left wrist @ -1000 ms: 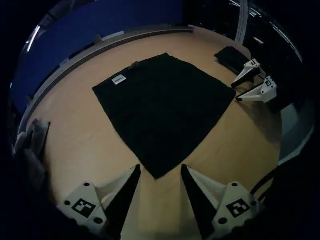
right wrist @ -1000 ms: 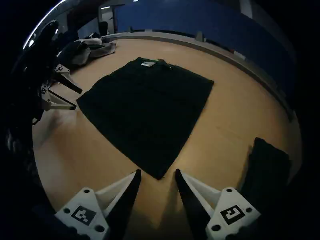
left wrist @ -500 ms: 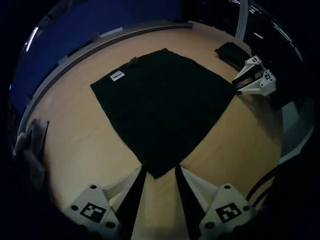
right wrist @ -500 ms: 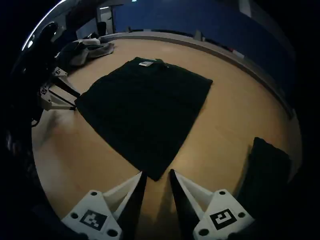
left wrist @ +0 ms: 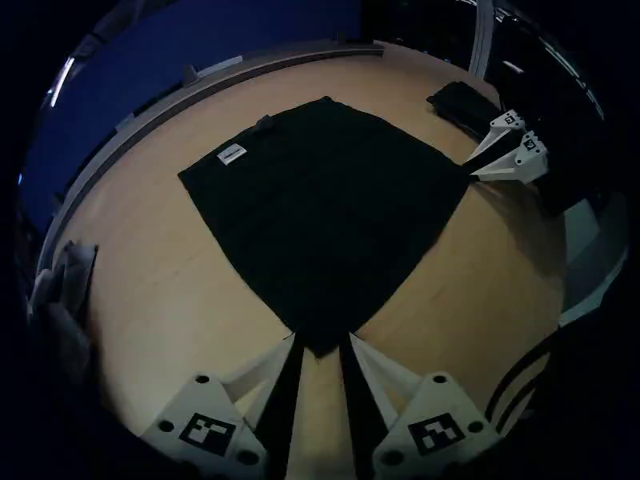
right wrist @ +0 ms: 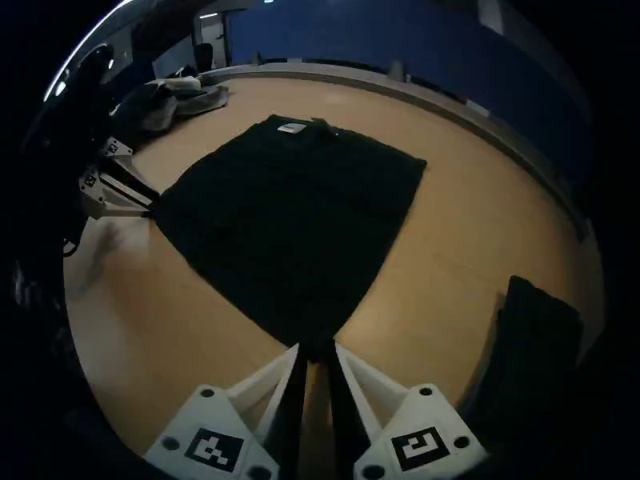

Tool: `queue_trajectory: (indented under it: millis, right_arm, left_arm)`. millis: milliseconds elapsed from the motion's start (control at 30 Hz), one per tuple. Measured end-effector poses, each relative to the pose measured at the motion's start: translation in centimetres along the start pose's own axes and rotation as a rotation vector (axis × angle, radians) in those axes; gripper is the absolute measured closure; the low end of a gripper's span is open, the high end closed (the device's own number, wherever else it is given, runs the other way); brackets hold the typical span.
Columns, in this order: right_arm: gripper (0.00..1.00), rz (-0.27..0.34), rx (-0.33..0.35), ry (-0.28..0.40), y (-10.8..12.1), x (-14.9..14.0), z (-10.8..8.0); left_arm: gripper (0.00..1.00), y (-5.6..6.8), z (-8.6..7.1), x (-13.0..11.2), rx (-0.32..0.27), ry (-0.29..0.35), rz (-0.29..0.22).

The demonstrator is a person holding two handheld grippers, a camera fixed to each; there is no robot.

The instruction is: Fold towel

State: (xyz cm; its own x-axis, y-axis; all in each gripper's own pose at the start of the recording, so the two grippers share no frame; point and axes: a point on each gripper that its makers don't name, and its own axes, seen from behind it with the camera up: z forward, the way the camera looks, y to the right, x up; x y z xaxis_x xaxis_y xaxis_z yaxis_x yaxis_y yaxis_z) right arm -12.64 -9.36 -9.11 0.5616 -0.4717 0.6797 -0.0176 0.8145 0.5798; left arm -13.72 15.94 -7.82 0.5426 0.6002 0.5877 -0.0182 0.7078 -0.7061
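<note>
The towel (left wrist: pixel 320 208) is lying flat and dark on the worktop (left wrist: pixel 160 272), just as it was a second ago. What is changing is the fingers. In the left gripper view, the left hand-held gripper (left wrist: pixel 320 352) is narrowing steadily around the towel corner nearest it, and its gap is now less than half as wide as it was. In the right gripper view, the right hand-held gripper (right wrist: pixel 318 348) is doing the same at its own nearest corner, leaving only a thin slit. Each corner tip is sitting between the pads, but I cannot tell whether either pair is pressing the cloth yet.

From each gripper the towel is showing as a diamond, with one diagonal running straight ahead from the fingertips to the far corner. The two grippers are sitting at neighbouring corners, so the edge between them is slanting off to the side. The sides are looking nearly equal, so I cannot tell which axis is the long one. A small white label (left wrist: pixel 233 154) is lying at the edge opposite the one between the grippers.

Further out, a folded dark cloth (right wrist: pixel 536 336) is resting to the right of the right hand-held gripper. A grey heap of fabric (right wrist: pixel 172 100) is lying far ahead to its left, and a blue wall (right wrist: pixel 400 40) is rising behind the worktop.
</note>
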Motion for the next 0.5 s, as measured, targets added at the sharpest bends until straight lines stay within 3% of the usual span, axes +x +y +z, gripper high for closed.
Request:
queue_trajectory:
  millis: [233, 500]
  right_arm:
    - [0.87, 0.023, -0.002, -0.001, 0.01, 0.05, -0.10]
    - [0.89, 0.037, -0.001, 0.004, 0.03, 0.20, -0.37]
  left_arm:
    - [0.87, 0.04, 0.12, -0.01, 0.005, 0.008, 0.028]
    - [0.90, 0.04, 0.05, 0.05, 0.002, 0.009, 0.020]
